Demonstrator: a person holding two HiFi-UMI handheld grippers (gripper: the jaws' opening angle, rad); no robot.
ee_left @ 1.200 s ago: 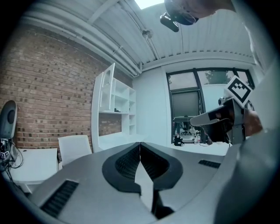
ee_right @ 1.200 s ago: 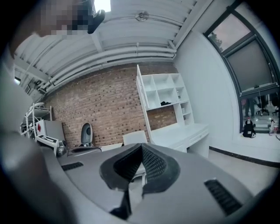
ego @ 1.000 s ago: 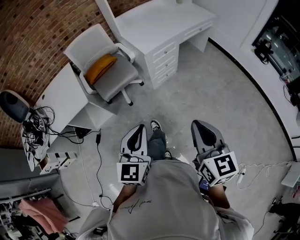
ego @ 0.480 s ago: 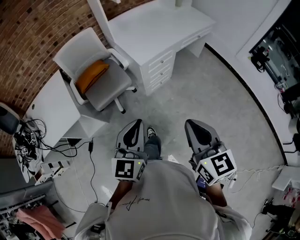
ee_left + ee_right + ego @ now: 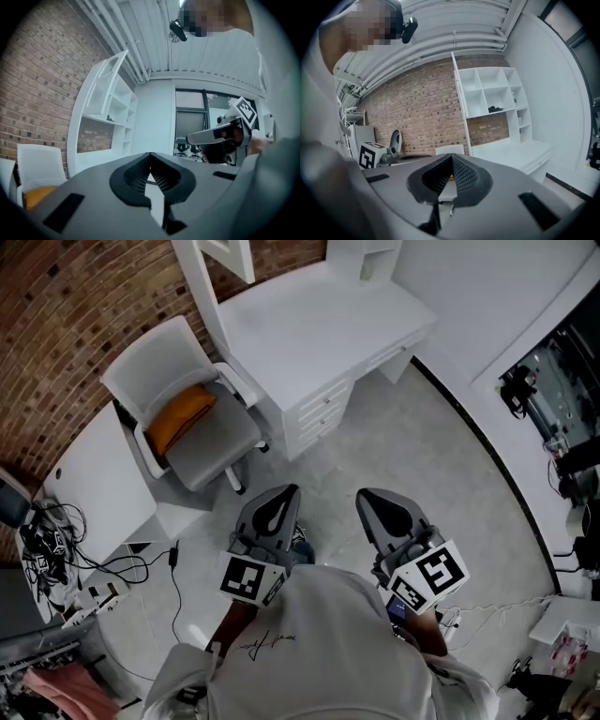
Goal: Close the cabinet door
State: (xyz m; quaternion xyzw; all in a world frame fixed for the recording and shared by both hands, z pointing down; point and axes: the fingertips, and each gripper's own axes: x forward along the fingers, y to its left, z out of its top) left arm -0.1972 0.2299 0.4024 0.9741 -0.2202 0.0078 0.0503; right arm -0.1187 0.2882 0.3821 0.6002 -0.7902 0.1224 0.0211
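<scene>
The cabinet door (image 5: 108,82) stands swung open on the shelf unit (image 5: 492,93) above the desk (image 5: 309,324), at about eleven o'clock from the grippers in the head view. The desk has drawn nearer over the last second. The left gripper (image 5: 281,498) and right gripper (image 5: 380,501), both pinched together and empty, remain well short of the door, so I judge this still the approach.

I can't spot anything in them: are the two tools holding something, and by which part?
Nothing is held. The left tool and the right tool are both shut, jaws together, with nothing between them.
</scene>
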